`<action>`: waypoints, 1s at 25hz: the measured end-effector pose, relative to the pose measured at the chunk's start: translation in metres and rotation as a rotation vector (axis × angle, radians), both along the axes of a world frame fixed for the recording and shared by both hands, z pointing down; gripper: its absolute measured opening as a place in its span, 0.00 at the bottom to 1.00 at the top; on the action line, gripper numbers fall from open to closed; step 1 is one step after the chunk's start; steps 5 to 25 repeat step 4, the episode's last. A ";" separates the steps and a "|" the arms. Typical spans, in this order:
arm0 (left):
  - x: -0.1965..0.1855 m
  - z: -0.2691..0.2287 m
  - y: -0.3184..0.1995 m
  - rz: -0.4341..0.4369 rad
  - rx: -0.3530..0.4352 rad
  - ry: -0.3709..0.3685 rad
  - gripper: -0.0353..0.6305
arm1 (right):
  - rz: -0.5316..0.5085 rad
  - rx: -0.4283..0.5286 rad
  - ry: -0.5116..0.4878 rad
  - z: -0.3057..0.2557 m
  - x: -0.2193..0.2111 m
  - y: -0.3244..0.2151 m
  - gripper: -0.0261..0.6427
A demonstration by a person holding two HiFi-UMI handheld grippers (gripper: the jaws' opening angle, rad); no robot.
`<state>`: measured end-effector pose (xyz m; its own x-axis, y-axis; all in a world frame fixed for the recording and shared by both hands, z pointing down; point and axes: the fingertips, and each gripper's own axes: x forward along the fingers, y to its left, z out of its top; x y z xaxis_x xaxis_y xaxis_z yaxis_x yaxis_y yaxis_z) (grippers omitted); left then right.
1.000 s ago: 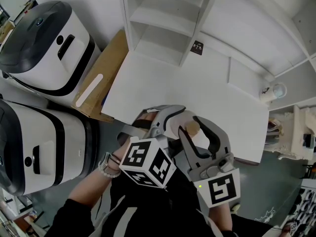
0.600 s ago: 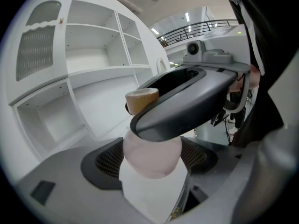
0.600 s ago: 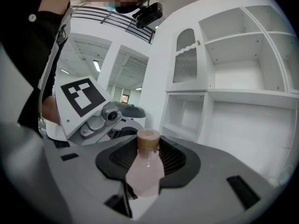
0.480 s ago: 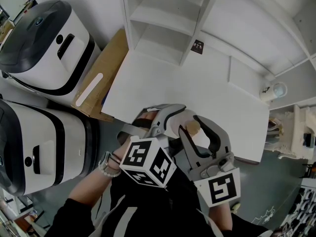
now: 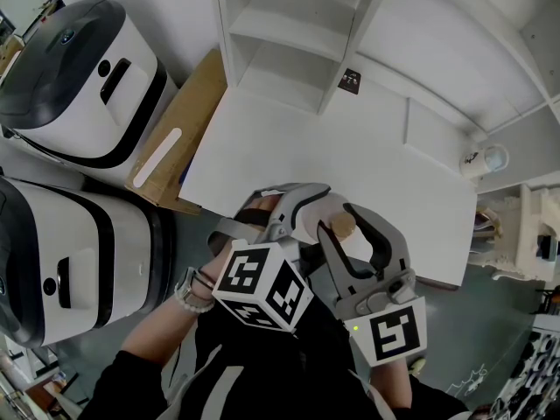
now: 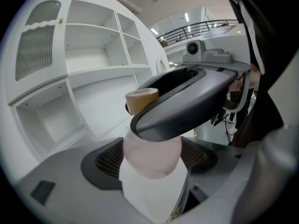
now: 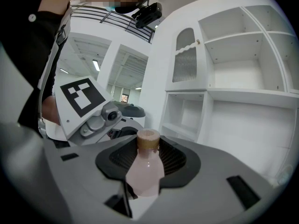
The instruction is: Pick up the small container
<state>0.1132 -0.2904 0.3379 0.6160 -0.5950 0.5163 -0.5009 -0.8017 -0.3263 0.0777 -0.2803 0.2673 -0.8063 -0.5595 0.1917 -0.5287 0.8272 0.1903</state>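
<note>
Head view: hardly a twitch since a second ago. The left gripper (image 5: 302, 208) and right gripper (image 5: 354, 234) stay crossed over the near edge of the white table (image 5: 289, 147), both clamped on the small pink bottle (image 5: 342, 226), tan cap poking out.

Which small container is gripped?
The tan-capped pink bottle, clamped by left gripper and right gripper; the white cup sits alone at the table's right edge.
</note>
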 end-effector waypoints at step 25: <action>0.000 0.000 -0.001 0.000 0.004 -0.003 0.62 | 0.000 0.002 -0.001 0.000 0.000 0.000 0.26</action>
